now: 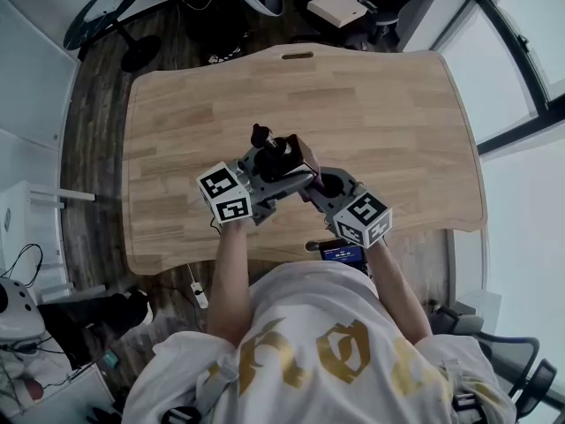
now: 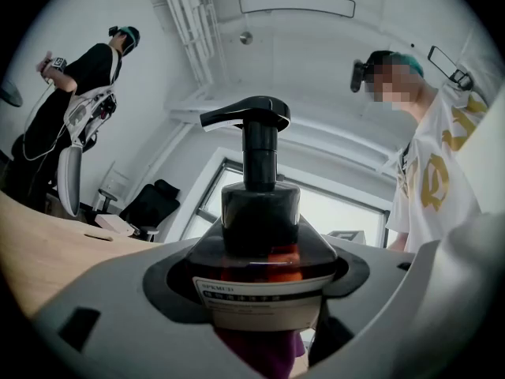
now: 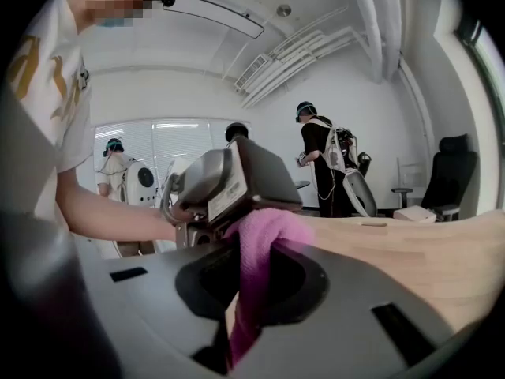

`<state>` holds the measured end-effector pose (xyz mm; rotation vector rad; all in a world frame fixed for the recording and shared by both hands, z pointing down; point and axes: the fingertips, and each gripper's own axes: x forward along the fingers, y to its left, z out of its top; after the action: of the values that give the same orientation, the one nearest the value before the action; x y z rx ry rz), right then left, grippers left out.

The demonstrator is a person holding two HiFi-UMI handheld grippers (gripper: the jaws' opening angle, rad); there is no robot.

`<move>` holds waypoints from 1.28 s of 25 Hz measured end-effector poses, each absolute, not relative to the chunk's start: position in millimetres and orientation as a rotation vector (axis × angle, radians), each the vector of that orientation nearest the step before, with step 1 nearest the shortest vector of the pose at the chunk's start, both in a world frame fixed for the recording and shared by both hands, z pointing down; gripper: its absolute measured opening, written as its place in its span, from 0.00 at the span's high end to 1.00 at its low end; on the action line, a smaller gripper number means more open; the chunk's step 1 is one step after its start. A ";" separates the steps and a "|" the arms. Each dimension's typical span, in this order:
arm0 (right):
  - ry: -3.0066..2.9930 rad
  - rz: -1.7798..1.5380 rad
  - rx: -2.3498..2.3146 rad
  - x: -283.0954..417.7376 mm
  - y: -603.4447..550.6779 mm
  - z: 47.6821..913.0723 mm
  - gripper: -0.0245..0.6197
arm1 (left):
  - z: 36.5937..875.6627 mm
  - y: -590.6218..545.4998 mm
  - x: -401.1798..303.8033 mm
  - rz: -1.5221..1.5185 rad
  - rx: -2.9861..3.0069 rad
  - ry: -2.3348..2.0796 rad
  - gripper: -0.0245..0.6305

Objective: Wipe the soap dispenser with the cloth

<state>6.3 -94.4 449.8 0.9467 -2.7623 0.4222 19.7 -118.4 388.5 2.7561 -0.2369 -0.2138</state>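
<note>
Left gripper (image 1: 265, 180) clamps dark amber pump soap dispenser (image 2: 264, 243), long axis along its jaws, pump end pointing away from person. Right gripper (image 3: 252, 284) pinches pink cloth (image 3: 264, 235) against dispenser's base end.

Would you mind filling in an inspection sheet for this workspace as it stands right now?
Surface: light wooden table, bare wood wherever it shows.
Job's things: dark soap dispenser with a black pump and a white label; the pink cloth is bunched against its lower part.
Clutter: nothing seen on the tabletop.
Grippers: left tool is closed on the soap dispenser; right tool is closed on the cloth. Both are over the table's near middle.
Cables: a white cable lies on the floor by the table's near left corner.
Surroundings: window to the right, office chair, and other people standing in the background.
</note>
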 end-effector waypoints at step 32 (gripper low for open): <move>-2.882 0.494 1.034 28.5 -104.1 433.2 0.91 | 401.7 -138.8 1.7 -0.261 2.680 -0.323 0.41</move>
<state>28.5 -104.1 433.2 1.0337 -2.8819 0.4944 1.7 -138.8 401.7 2.6797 -0.3232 -0.2613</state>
